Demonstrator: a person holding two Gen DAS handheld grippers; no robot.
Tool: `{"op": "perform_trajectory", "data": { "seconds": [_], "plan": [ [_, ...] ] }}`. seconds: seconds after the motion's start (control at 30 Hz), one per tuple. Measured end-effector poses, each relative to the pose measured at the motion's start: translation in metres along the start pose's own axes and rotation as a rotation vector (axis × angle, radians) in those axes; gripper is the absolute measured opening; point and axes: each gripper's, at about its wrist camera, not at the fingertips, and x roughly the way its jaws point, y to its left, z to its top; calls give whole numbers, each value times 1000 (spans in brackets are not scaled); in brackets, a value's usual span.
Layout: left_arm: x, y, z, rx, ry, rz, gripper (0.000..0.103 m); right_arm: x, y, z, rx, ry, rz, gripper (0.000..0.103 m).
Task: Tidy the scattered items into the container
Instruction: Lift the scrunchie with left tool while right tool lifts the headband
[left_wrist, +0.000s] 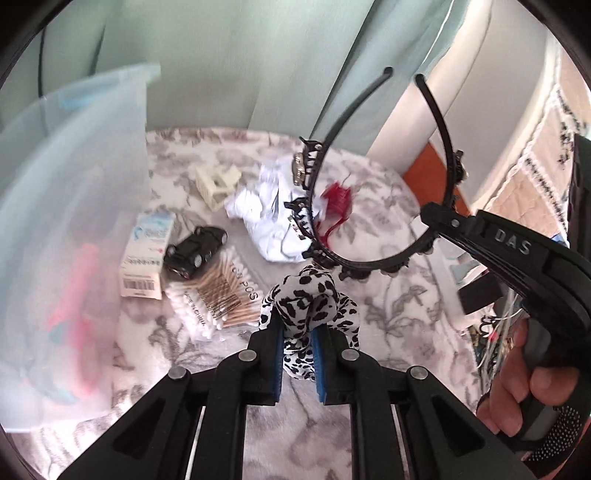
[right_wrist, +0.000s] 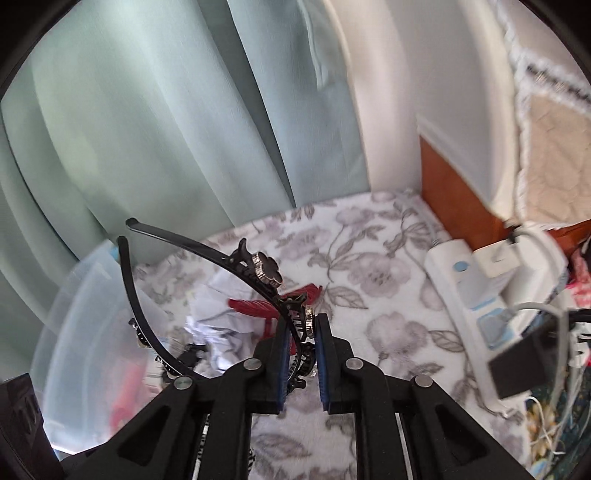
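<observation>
Holding one item apiece: left gripper (left_wrist: 297, 360) was clamped on a spotted scrunchie (left_wrist: 306, 295), right gripper (right_wrist: 301, 363) clamped on a black headband (right_wrist: 207, 251), both clear of the floral cloth (left_wrist: 399, 314). Clear bin (left_wrist: 74, 184) stood at the left with some pink things already inside. Judged partway done: toy car (left_wrist: 195, 251), cotton swabs (left_wrist: 218, 295), small box (left_wrist: 146, 254), cream clip (left_wrist: 216, 184), crumpled paper (left_wrist: 266, 218), and red item (left_wrist: 338, 203) remained out.
</observation>
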Motion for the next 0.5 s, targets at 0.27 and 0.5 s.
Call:
{"op": "perform_trajectory", "data": {
  "seconds": [0.27, 0.5],
  "plan": [
    [-64, -10, -1, 12, -124, 2, 14, -74, 20, 5, 20, -127, 14, 14],
    [-117, -5, -2, 17, -229, 7, 14, -125, 39, 1, 7, -224, 28, 14]
  ]
}}
